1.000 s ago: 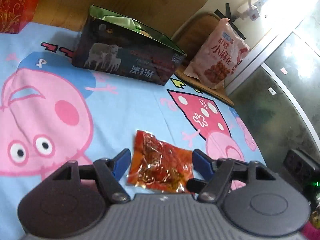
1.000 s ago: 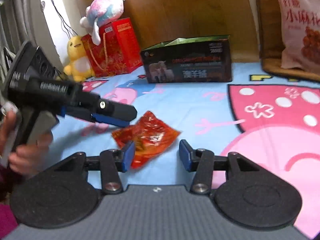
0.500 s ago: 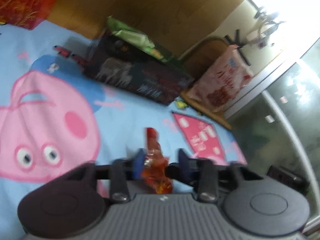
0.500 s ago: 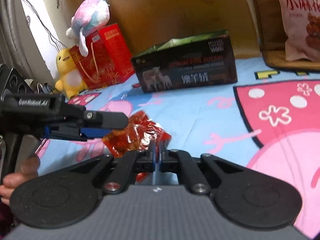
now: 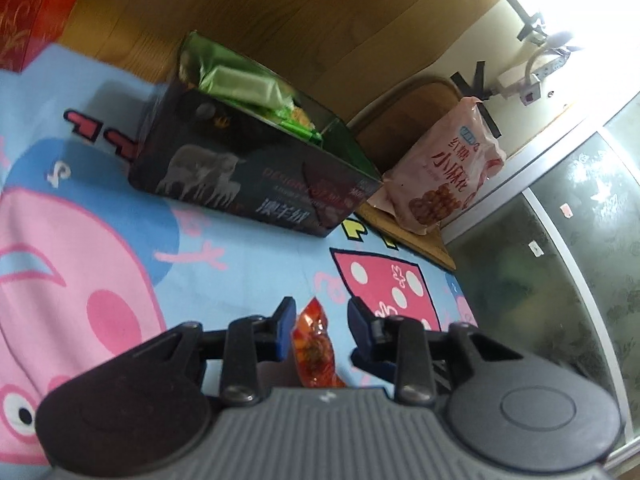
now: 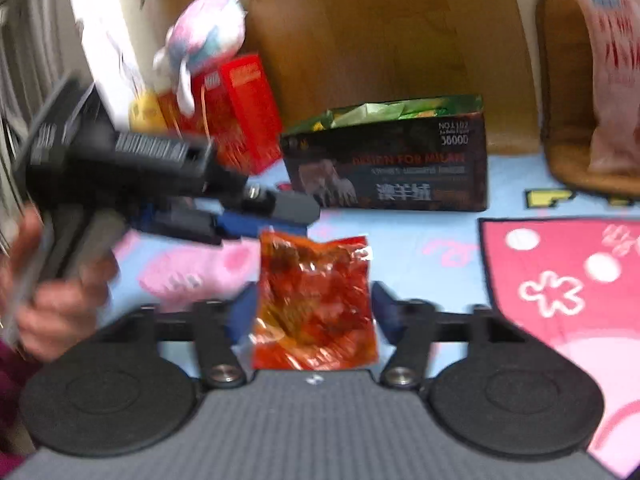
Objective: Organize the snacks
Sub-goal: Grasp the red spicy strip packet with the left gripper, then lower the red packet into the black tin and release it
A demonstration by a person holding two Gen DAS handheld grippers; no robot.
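A red see-through snack packet [image 6: 316, 300] hangs upright above the blue cartoon sheet [image 5: 240, 264]. My left gripper [image 6: 280, 220] is shut on its top left corner. In the left wrist view the packet [image 5: 316, 344] shows edge-on between that gripper's [image 5: 318, 312] blue pads. My right gripper [image 6: 312, 296] sits just behind the packet; its jaws are opening and stand wide on either side without pressing it. Farther back stands the open dark box with a sheep picture [image 5: 248, 176], also seen as the box [image 6: 392, 168], with green packets [image 5: 244, 88] inside.
A pink snack bag [image 5: 448, 176] leans on a wooden seat [image 5: 404, 236] right of the box. A red gift box [image 6: 240, 112] and plush toys [image 6: 208, 40] stand at the back left. Glass doors [image 5: 560, 260] border the right. A hand [image 6: 60, 304] holds the left gripper.
The left gripper closed on the packet, which lay flat, and lifted it upright off the sheet. The right gripper shut empty, then opened wide again.
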